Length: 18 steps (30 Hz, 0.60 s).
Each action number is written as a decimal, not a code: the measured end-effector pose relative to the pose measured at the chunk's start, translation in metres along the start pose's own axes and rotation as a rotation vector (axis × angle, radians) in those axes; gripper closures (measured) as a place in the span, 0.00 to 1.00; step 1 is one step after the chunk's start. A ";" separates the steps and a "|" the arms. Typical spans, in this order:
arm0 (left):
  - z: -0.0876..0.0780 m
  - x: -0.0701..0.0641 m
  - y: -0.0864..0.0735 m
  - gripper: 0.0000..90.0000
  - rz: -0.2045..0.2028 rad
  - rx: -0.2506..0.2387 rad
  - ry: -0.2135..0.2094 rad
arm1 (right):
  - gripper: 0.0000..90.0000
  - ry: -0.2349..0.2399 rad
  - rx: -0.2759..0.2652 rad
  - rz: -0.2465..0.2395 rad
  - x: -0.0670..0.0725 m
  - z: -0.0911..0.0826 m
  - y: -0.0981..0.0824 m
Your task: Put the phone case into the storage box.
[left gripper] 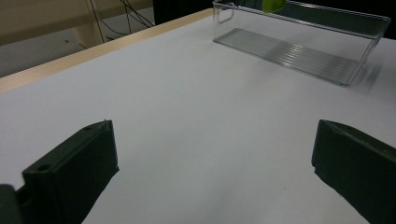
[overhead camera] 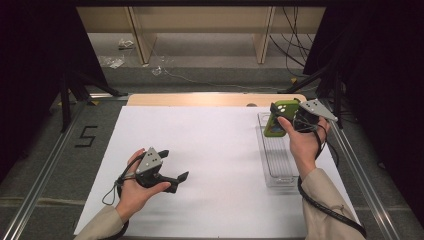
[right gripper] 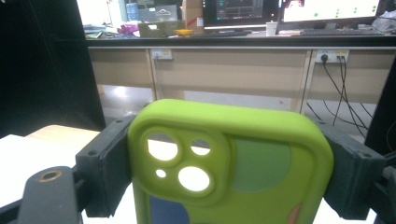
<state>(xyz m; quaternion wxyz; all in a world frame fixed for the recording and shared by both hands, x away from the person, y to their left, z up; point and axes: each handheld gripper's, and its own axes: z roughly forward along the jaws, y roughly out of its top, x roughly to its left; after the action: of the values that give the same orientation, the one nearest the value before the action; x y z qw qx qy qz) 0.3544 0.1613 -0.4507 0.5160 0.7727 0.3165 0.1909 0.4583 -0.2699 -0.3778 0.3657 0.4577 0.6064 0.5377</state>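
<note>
One lime-green phone case [overhead camera: 275, 120] is clamped across its width in the right tongs [overhead camera: 285, 117], held up over the far end of one clear plastic tray [overhead camera: 278, 176]. The tray lies along the right edge of the white worktop [overhead camera: 210, 150]. The left tongs [overhead camera: 175, 167], jaws spread and grasping nothing, sit near the worktop's front left, with broad bare surface between them and the tray.

The green phone case [right gripper: 231, 163] runs off the bottom edge of the right gripper view, its lower half unseen. In the left gripper view, just a green sliver of it peeks above the clear tray [left gripper: 369, 35], cut by the top edge.
</note>
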 end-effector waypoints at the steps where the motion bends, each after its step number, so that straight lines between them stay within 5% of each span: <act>1: 0.000 0.000 0.000 0.00 0.002 0.000 0.001 | 0.19 0.001 0.001 -0.001 0.000 0.001 0.000; 18: 0.000 0.000 0.000 0.00 0.001 0.001 0.000 | 0.19 -0.010 0.019 -0.007 -0.002 0.012 0.000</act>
<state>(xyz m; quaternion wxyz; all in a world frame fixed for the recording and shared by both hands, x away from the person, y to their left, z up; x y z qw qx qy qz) 0.3546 0.1612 -0.4510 0.5156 0.7731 0.3163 0.1909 0.4702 -0.2675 -0.3800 0.3662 0.4617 0.6112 0.5283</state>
